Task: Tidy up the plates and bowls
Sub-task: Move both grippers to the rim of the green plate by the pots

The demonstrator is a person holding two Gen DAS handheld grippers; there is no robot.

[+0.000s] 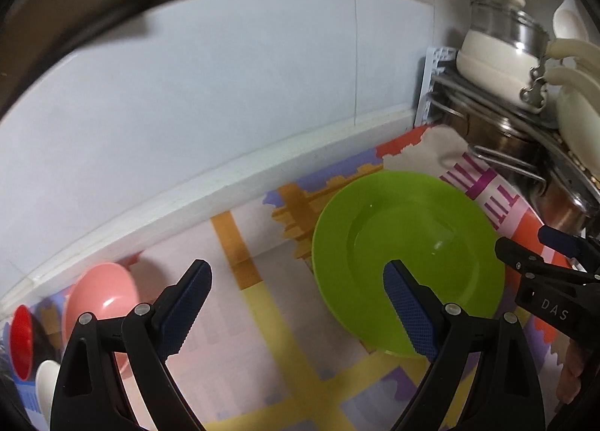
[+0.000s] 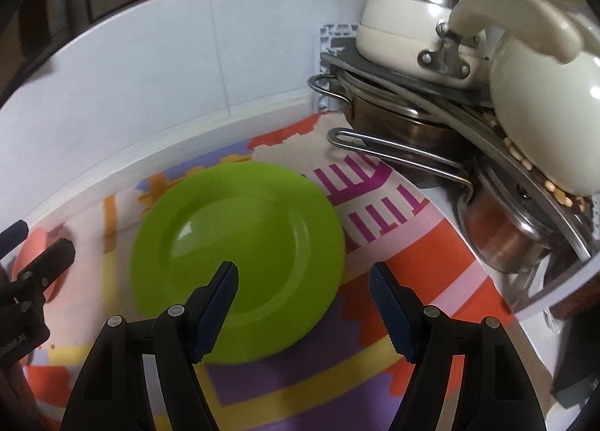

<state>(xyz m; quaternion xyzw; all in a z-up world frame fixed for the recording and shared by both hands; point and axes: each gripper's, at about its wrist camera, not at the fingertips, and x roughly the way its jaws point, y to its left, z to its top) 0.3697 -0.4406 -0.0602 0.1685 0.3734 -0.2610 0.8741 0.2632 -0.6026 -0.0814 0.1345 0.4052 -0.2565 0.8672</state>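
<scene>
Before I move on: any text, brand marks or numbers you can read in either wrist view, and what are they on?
"DAS": white letters on the black body of the right tongs, seen from the left wrist view.
Whitish lettering on the black left tongs at the right wrist view's left edge: too blurred to read.
Purple bar shapes on the colourful patterned mat: not legible as words.

Left wrist view: white letters "DAS" legible on the black body of the right hand-held gripper (image 1: 525, 243), at the frame's right edge.

Right wrist view: small white lettering on the left hand-held gripper (image 2: 41, 240), bottom-left edge; too blurred to read.

Patterned mat (image 2: 393, 243) on counter: magenta bar shapes, not legible as letters.
</scene>
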